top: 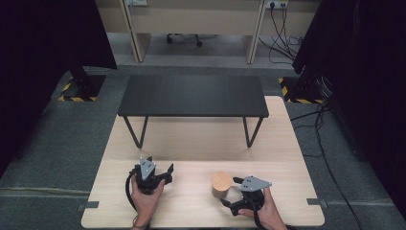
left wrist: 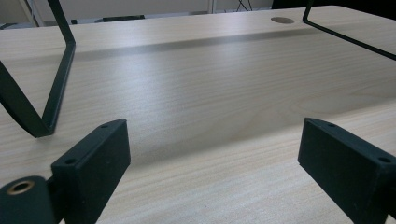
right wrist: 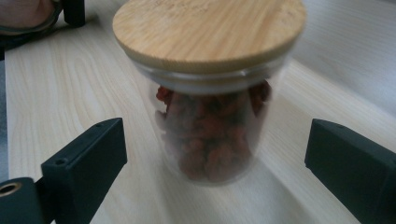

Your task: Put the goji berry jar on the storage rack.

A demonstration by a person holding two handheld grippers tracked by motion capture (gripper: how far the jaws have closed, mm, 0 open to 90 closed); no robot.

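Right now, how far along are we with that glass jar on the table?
Nothing looks done yet: the lidded glass jar of dried red pieces stands on the wooden table, ungripped. In hand: the right gripper is open around it, jaws either side, not touching. The left gripper is open over bare table. Closing and lifting remain, presumably.

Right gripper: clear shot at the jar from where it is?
Probably yes. The right gripper is open, the jar stands upright on the table straight ahead between the jaws, and nothing lies between them.
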